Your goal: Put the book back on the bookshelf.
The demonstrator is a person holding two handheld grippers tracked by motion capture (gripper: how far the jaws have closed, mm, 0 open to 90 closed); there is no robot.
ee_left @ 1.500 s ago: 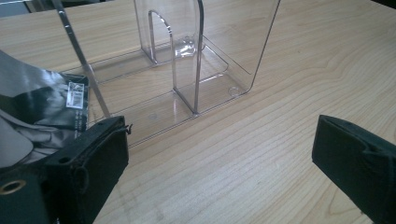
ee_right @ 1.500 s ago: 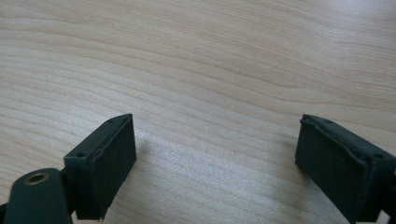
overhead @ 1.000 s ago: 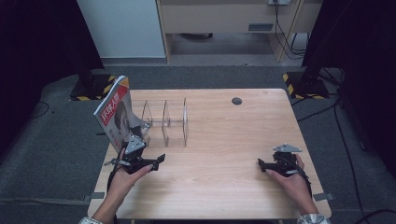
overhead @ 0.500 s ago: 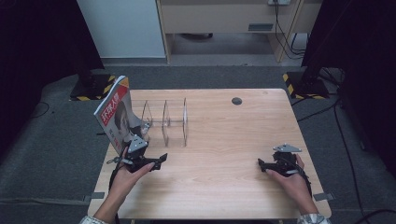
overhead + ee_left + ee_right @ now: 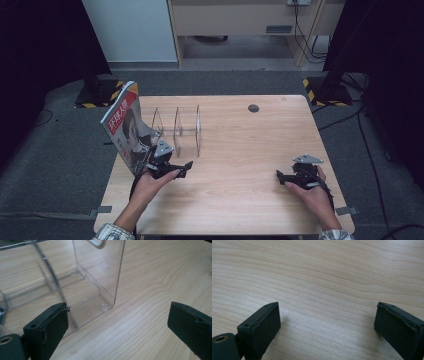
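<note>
A clear acrylic file rack (image 5: 177, 127) with several dividers stands on the left half of the wooden table (image 5: 240, 140). A magazine (image 5: 125, 125) with a red-titled cover leans tilted in the rack's leftmost slot. My left gripper (image 5: 186, 166) rests on the table just in front of the rack, open, nothing between its jaws. In the left gripper view the rack's front corner (image 5: 105, 306) lies close ahead of the open left gripper (image 5: 117, 327). My right gripper (image 5: 278, 176) sits near the table's right front, open and empty, and the right gripper (image 5: 327, 325) faces bare wood.
A small dark round disc (image 5: 253, 108) lies near the table's far edge. Beyond the table stand a white cabinet (image 5: 130, 30) and black stands with yellow-striped bases (image 5: 325, 90). Cables run over the grey floor at the right.
The left gripper has crept slightly right in front of the rack. The right hand and the magazine have not moved.
</note>
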